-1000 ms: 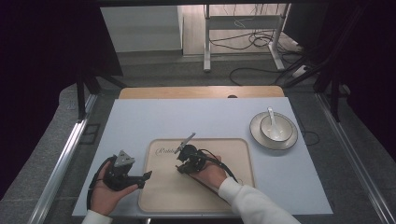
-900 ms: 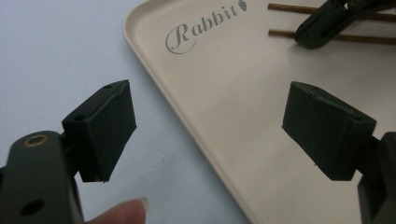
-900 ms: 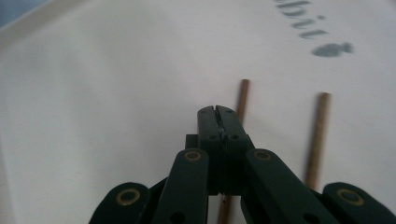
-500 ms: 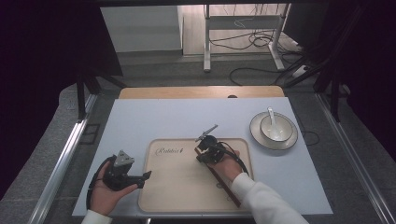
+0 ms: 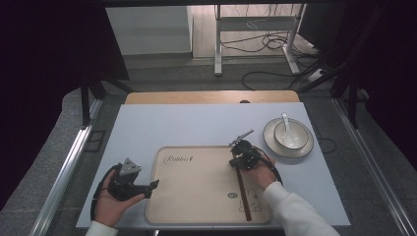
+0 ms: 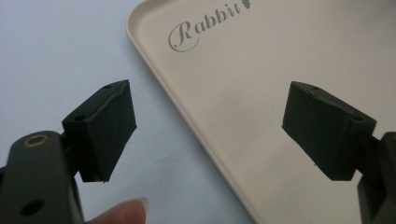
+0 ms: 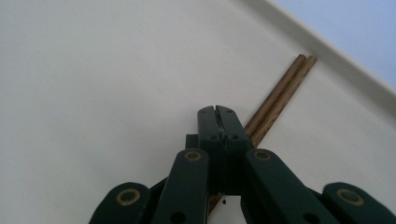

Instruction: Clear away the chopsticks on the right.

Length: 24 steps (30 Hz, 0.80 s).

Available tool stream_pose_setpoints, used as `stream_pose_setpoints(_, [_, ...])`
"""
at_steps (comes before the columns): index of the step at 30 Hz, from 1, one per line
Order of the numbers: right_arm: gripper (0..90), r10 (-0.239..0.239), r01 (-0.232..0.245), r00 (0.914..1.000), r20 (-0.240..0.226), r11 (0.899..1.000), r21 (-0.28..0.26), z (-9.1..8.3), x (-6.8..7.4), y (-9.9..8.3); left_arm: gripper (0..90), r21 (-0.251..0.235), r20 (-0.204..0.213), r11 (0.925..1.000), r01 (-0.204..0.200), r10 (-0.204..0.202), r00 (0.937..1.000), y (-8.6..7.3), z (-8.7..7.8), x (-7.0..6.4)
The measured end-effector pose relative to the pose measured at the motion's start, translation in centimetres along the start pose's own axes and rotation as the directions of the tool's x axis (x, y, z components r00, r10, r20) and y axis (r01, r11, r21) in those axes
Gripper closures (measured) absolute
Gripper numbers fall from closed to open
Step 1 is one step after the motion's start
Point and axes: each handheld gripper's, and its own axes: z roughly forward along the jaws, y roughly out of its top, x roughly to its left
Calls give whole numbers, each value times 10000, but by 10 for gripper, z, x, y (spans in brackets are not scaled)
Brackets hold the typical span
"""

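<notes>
Two slim brown wooden chopsticks (image 7: 280,95) lie together on one beige tray (image 5: 196,196); right gripper (image 7: 217,111) fingers pressed together, left gripper (image 6: 210,130) fingers spread.

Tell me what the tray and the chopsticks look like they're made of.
Tray: probably plastic or melamine, matte cream, smooth moulded rim with printed lettering. Chopsticks: probably wood or bamboo, brown with faint lengthwise grain.

The middle and left of the tray (image 5: 196,187) lay bare, open to either hand. Along its right side the chopsticks (image 5: 243,191) lay lengthwise under the right gripper (image 5: 242,156), barring that strip. Right of the tray, the plate (image 5: 269,143) with bowl (image 5: 290,135) and spoon (image 5: 286,124) took the table's (image 5: 187,125) far right corner.
</notes>
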Motion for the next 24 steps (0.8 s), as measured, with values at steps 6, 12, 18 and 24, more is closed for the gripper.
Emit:
stream_pose_setpoints(6, [889, 131, -132, 9999, -20, 9998, -146, -16, -6, -20, 173, 38, -5, 10000, -69, 69, 10000, 0, 1, -1])
stream_pose_setpoints(12, [889, 99, -99, 9999, -61, 10000, -9, -24, -5, -33, 173, 41, -7, 10000, -52, 52, 10000, 0, 1, -2])
stream_pose_setpoints(18, [890, 313, -315, 9993, 220, 9995, 92, -35, -16, -50, 173, 12, -3, 10000, -38, 38, 10000, 1, 0, -1])
stream_pose_setpoints(24, [889, 501, -499, 9985, 208, 9987, -95, -42, -20, -56, 173, 42, -5, 9999, -99, 99, 10000, 2, 1, -3])
